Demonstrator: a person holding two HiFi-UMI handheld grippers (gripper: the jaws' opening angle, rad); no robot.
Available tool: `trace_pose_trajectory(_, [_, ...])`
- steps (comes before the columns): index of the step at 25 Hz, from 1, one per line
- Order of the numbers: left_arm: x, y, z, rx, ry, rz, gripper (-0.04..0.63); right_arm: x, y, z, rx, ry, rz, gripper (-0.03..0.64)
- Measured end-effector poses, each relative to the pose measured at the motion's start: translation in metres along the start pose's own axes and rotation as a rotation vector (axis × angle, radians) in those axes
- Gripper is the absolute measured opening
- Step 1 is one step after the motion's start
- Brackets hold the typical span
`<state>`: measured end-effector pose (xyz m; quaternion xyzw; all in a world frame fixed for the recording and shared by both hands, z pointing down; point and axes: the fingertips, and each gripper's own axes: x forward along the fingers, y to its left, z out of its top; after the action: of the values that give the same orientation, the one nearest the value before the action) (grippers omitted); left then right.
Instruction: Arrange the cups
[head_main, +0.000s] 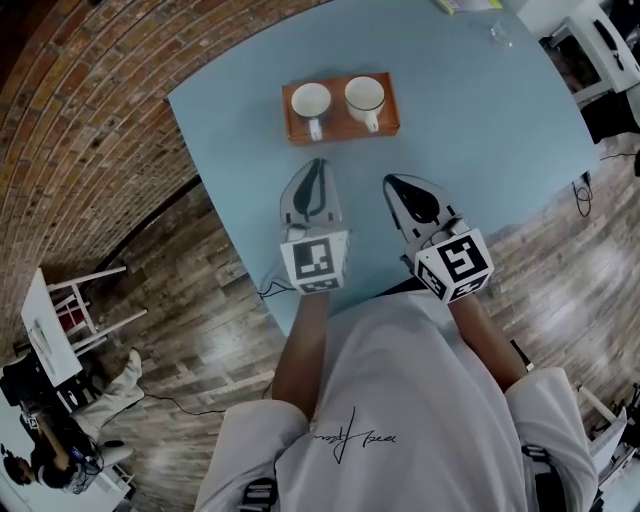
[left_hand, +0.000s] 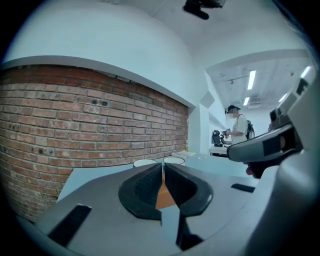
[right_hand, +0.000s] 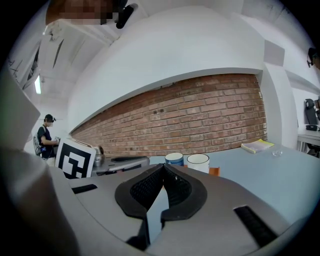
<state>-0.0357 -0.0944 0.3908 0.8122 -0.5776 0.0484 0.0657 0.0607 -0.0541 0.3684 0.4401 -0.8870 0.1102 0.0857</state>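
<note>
Two cups stand side by side on an orange tray (head_main: 391, 122) at the middle of the light blue table (head_main: 480, 140), handles toward me. The left cup (head_main: 310, 100) looks blue outside in the right gripper view (right_hand: 174, 158). The right cup (head_main: 365, 96) is white (right_hand: 198, 161). My left gripper (head_main: 316, 163) hovers just short of the tray, jaws together, nothing between them (left_hand: 163, 165). My right gripper (head_main: 390, 181) hangs a little nearer and to the right, also shut and empty (right_hand: 163, 166). In the left gripper view both cup rims (left_hand: 144, 163) peek over the jaws.
A yellow book (head_main: 468, 5) and a small glass (head_main: 502, 35) lie at the table's far edge. A brick wall runs beyond the table (right_hand: 200, 120). A white chair (head_main: 70, 310) stands on the wood floor at lower left. People stand in the background (left_hand: 237, 125).
</note>
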Motion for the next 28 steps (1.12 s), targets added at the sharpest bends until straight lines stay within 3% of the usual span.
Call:
trace_pose_trajectory(5, [-0.019,-0.021,0.011,-0.002,0.020,-0.084,0.012,0.000,0.006,0.005,-0.017,-0.010,0.005,0.021])
trace_pose_trajectory(11, [-0.034,-0.040,0.016,0.016,0.054,-0.140,0.009,-0.001,0.007,0.008,0.013,-0.013,0.014,0.020])
trace_pose_trajectory(15, [-0.044,-0.049,0.020,-0.011,0.080,-0.173,0.009,-0.005,0.004,0.013,0.012,-0.010,-0.010,0.020])
trace_pose_trajectory(23, [-0.064,-0.051,0.032,-0.126,0.087,-0.161,0.009,-0.021,0.014,0.018,0.015,0.009,0.008,0.020])
trace_pose_trajectory(28, [-0.070,-0.050,0.039,-0.121,0.089,-0.153,0.009,-0.023,0.021,0.023,0.021,0.013,0.024,0.020])
